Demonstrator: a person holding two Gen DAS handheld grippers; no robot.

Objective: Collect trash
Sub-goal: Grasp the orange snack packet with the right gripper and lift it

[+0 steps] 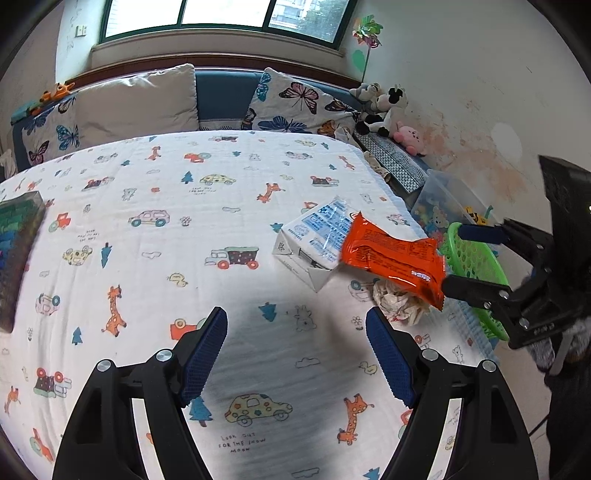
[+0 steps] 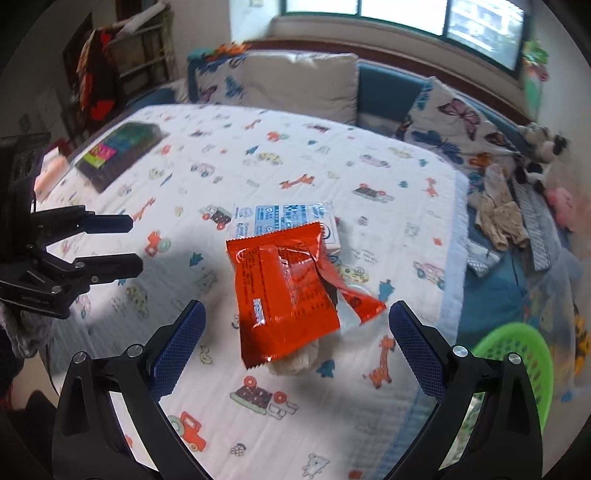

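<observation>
While the orange wrapper (image 2: 284,291) lies on the bed over a crumpled tissue (image 1: 399,302), the right gripper (image 2: 295,332) stands spread around it, gripping nothing. Left gripper (image 1: 295,354) hangs open and empty; the green basket (image 2: 517,350) waits beside the bed, likely for trash

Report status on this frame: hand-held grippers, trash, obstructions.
Left hand-held gripper open, empty. Right hand-held gripper open, orange wrapper between its fingers, not pinched. Milk carton, crumpled paper on bed; green basket alongside. Nothing blocking.

Bright window (image 1: 225,14) daylight, fisheye-curved edges, right view blurred
</observation>
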